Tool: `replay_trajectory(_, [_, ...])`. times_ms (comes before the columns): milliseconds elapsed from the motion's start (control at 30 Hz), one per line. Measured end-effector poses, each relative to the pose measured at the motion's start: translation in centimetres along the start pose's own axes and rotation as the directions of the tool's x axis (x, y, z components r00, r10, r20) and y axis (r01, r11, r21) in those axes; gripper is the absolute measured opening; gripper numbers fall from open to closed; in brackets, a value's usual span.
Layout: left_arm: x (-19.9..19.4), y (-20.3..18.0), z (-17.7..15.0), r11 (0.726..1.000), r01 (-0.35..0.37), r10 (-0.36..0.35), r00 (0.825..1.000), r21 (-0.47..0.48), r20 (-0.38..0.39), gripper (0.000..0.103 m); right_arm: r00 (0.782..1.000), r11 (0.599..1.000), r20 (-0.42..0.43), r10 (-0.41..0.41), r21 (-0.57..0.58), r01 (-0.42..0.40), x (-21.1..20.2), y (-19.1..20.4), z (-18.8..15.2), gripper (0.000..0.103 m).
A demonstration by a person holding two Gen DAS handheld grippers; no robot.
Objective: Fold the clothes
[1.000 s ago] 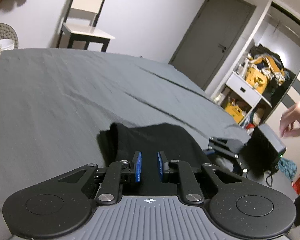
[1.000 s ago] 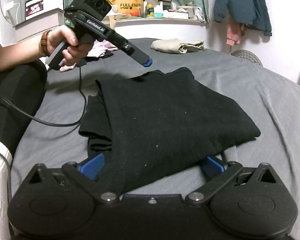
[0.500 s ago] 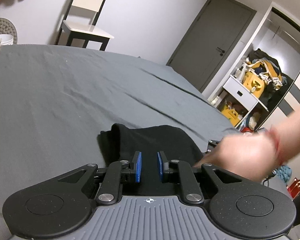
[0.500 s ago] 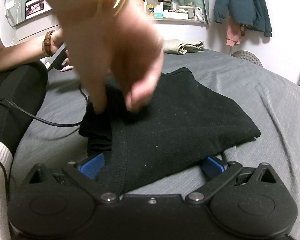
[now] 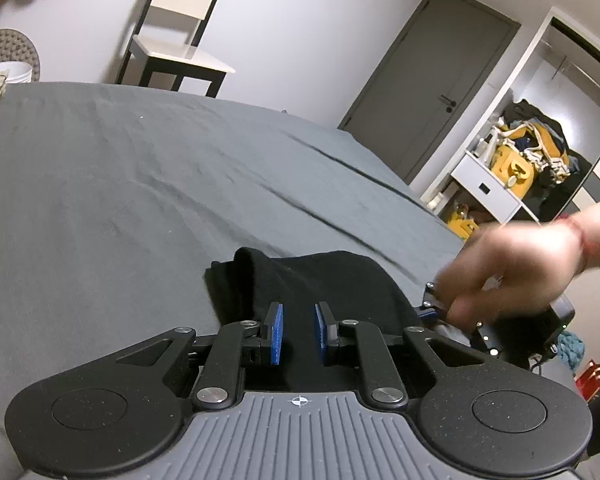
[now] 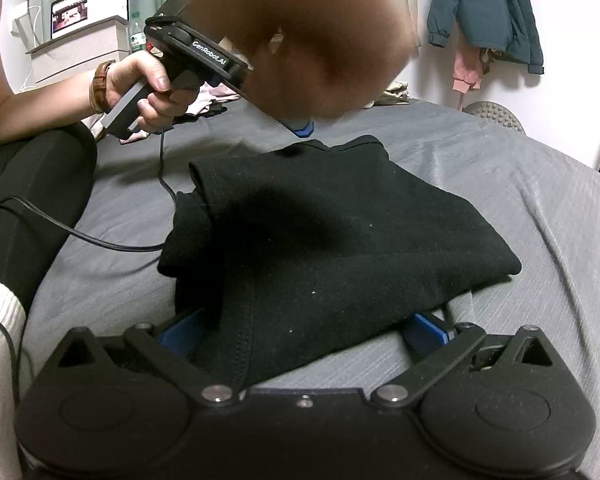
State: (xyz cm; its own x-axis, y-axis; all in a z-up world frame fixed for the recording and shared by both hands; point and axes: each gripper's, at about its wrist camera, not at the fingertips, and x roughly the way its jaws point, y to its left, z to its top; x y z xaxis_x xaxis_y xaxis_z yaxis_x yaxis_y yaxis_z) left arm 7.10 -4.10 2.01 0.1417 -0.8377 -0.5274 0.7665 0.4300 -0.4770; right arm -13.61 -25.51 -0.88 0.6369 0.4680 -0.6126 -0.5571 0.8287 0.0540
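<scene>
A second ago the person's bare right hand (image 5: 512, 264) was away from the folded black cotton garment (image 6: 340, 240); it now reaches in, blurred, over the right hand-held gripper (image 6: 304, 328), which lies unattended on the grey bedsheet (image 5: 140, 200) at the garment's near edge. That suggests the fold is finished or being tidied by hand. This gripper's blue pads (image 6: 430, 328) are spread wide, the hem lying over them without a pinch. The left hand-held gripper (image 5: 298, 334) hovers above the garment's far edge, fingers a narrow gap apart, holding nothing.
</scene>
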Motion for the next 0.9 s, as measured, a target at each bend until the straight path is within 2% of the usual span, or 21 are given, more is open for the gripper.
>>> replay_trajectory(233, [-0.34,-0.24,0.26,1.000,-0.002,0.002,1.000,-0.006,0.023,0.016,1.000,1.000,-0.001,0.000,0.000,0.000,-0.05,-0.07,-0.07,0.103])
replay_trajectory(900, [0.03,0.10,0.18,1.000,-0.001,0.001,1.000,-0.011,0.007,0.016,1.000,1.000,0.000,0.000,-0.002,0.000,-0.29,-0.05,-0.42,0.103])
